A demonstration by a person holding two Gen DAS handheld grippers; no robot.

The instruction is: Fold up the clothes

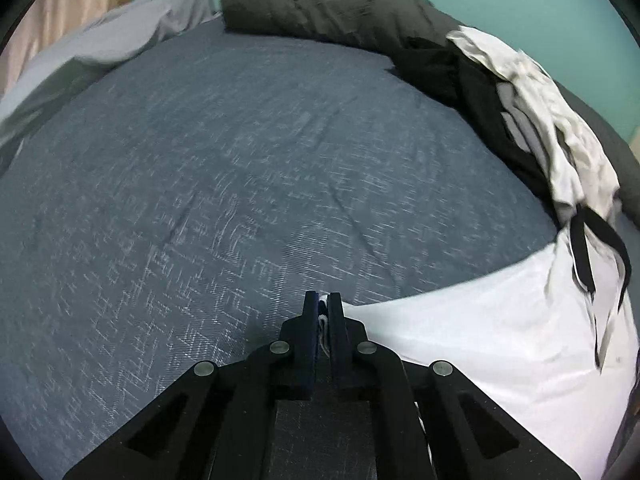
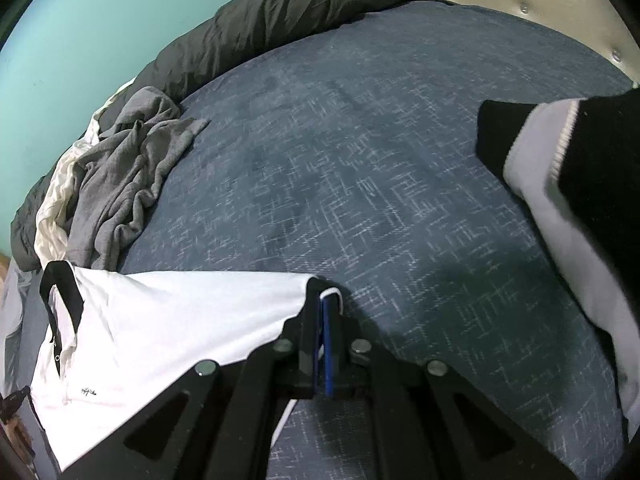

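A white polo shirt (image 2: 160, 320) with a black collar (image 2: 60, 292) lies on the blue patterned bed. My right gripper (image 2: 325, 294) is shut on one corner of its edge, the white cloth pinched between the jaws. In the left wrist view the same white shirt (image 1: 500, 340) spreads to the right, and my left gripper (image 1: 322, 300) is shut on another corner of it, a bit of white fabric showing between the fingers. The shirt's collar end (image 1: 584, 248) lies at the far right.
A dark duvet (image 1: 328, 4) is bunched along the far side of the bed by the teal wall. A pile of black, grey and white clothes (image 1: 532, 112) lies beside it. A crumpled grey garment (image 2: 128, 176) and a folded black-and-white stack (image 2: 568, 184) rest on the bed sheet (image 2: 360, 140).
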